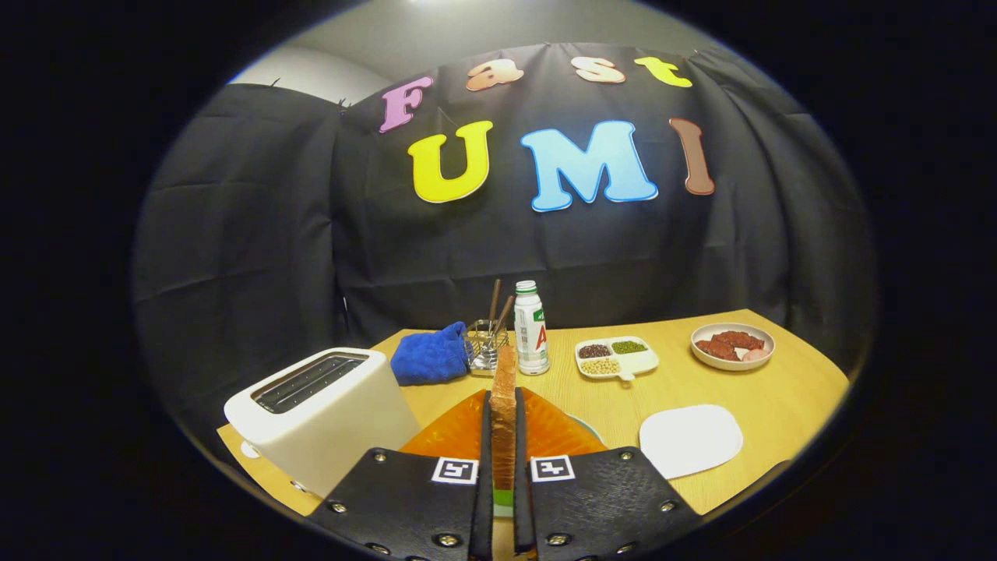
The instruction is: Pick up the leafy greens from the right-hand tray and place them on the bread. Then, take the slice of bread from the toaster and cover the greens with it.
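Here the gripper (503, 467) clamps its 2 fingers on the bread slice (503, 405), held upright above the orange plate (459, 432) where a strip of green (503, 499) shows below, so the person should tip it flat, centre it over that green and lower gently.

We lose most of the orange plate (459, 432) behind the gripper (503, 467), whose fingers clamp the bread slice (503, 413) edge-on, so its face stays hidden. A sliver of green (503, 500) peeks between the fingers, too little to identify. The toaster (323, 413) covers the tabletop's (701, 374) left corner.
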The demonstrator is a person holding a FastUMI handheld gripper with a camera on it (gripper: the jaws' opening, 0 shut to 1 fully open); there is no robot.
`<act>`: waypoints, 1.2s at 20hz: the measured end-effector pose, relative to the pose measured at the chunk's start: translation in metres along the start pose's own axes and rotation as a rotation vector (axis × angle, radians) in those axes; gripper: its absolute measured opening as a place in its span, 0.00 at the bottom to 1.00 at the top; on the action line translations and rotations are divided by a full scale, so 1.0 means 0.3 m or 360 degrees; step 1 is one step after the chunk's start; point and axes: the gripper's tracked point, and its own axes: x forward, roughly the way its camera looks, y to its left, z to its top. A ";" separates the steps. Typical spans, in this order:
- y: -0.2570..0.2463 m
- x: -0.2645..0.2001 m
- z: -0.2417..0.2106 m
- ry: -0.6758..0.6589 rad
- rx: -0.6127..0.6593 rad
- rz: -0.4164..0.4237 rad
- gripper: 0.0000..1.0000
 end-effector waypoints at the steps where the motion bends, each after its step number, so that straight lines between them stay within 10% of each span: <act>1: -0.006 0.009 -0.015 0.0013 -0.0017 -0.0009 0.11; 24: 0.022 0.101 -0.150 0.0094 -0.0039 0.0077 0.11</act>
